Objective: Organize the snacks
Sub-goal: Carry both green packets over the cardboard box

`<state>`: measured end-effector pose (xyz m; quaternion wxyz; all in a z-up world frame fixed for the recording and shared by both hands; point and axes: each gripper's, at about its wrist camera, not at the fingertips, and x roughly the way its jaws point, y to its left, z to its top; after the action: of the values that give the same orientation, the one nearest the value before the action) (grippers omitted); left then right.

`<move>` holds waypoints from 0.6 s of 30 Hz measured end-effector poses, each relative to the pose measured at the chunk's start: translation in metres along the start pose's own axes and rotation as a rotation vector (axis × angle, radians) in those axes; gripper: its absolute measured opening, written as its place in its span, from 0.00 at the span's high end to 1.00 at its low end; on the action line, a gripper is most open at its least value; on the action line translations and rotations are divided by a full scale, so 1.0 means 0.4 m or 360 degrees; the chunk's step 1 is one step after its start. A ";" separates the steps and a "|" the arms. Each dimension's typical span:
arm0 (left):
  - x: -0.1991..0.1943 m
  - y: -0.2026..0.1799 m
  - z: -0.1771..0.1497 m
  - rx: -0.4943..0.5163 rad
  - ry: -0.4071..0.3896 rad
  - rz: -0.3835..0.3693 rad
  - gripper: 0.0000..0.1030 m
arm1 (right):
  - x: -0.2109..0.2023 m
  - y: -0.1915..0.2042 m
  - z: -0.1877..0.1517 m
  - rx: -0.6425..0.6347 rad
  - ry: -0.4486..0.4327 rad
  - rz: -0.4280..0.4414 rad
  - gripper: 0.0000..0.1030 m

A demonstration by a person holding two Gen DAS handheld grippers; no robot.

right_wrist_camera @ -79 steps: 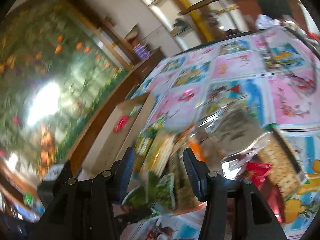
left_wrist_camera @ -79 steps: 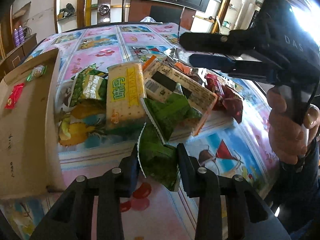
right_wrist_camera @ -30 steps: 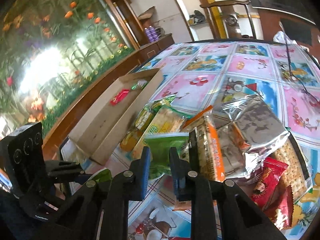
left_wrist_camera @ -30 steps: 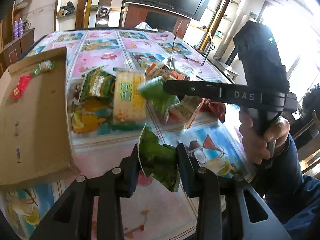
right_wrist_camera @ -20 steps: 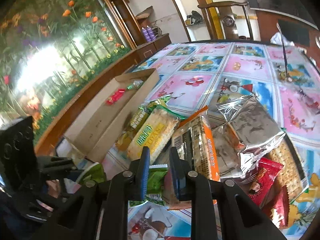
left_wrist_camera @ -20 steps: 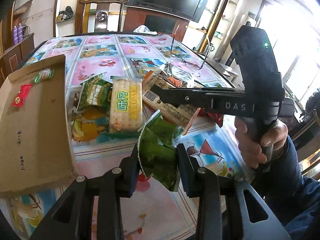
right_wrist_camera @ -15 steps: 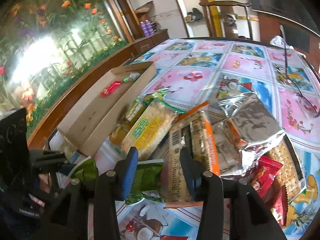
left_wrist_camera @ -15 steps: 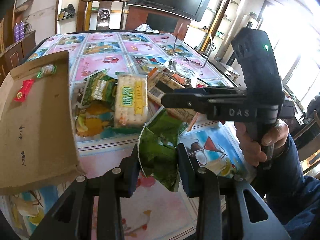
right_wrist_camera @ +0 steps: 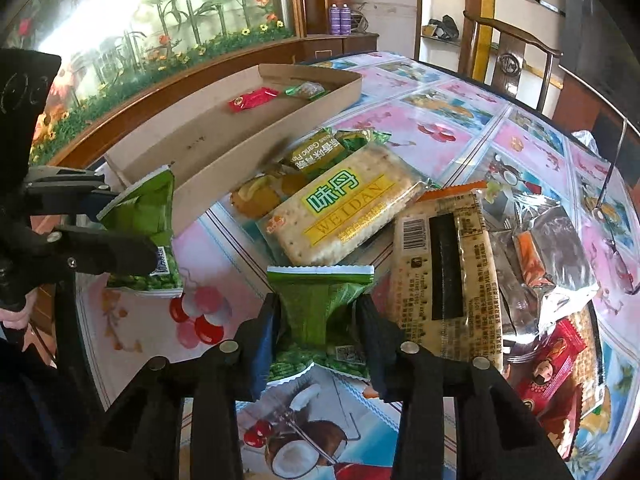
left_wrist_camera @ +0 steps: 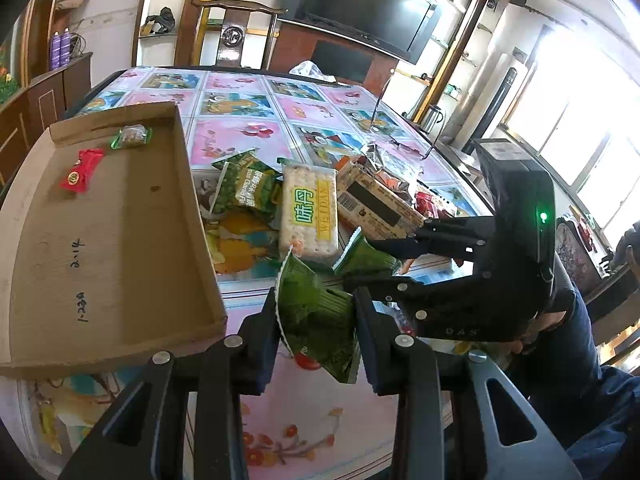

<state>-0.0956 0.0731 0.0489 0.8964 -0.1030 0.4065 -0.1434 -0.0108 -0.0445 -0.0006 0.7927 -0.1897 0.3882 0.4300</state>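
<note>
My left gripper (left_wrist_camera: 316,316) is shut on a green snack packet (left_wrist_camera: 314,312), held above the table's near edge beside the cardboard tray (left_wrist_camera: 100,220). My right gripper (right_wrist_camera: 320,316) is shut on a second green snack packet (right_wrist_camera: 320,300), low over the table in front of the snack pile. In the left wrist view the right gripper (left_wrist_camera: 360,264) sits just right of the left one. The tray holds a red candy (left_wrist_camera: 82,170) and a small green candy (left_wrist_camera: 131,137). A WEIDAN cracker pack (right_wrist_camera: 340,212) lies in the pile.
The pile also holds a green garlic-pea bag (left_wrist_camera: 244,192), a long barcode cracker pack (right_wrist_camera: 444,280), silver foil bags (right_wrist_camera: 552,248) and red packets (right_wrist_camera: 548,368). The table has a colourful patterned cloth (left_wrist_camera: 240,140). A wooden chair (left_wrist_camera: 232,32) stands at the far end.
My right gripper closed on a green packet from the pile, opened briefly, and now grips it again, lower and nearer the left gripper. My left gripper kept hold of its packet and moved nearer the tray.
</note>
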 end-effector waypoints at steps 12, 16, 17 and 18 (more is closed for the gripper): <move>0.009 -0.002 0.015 -0.0006 -0.0016 -0.0016 0.67 | -0.046 -0.052 0.015 0.0208 -0.0145 0.0019 0.66; 0.004 -0.004 0.019 -0.0004 -0.0030 -0.0021 0.67 | -0.056 -0.082 0.021 0.0312 -0.0189 0.0011 0.66; 0.002 -0.003 0.021 -0.0004 -0.0034 -0.0020 0.67 | -0.058 -0.087 0.023 0.0328 -0.0197 0.0007 0.66; 0.000 -0.003 0.022 -0.0005 -0.0037 -0.0020 0.67 | -0.061 -0.092 0.024 0.0348 -0.0210 0.0003 0.66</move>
<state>-0.0891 0.0727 0.0548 0.9000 -0.1086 0.3956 -0.1472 0.0160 -0.0720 0.0232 0.8320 -0.0732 0.3799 0.3976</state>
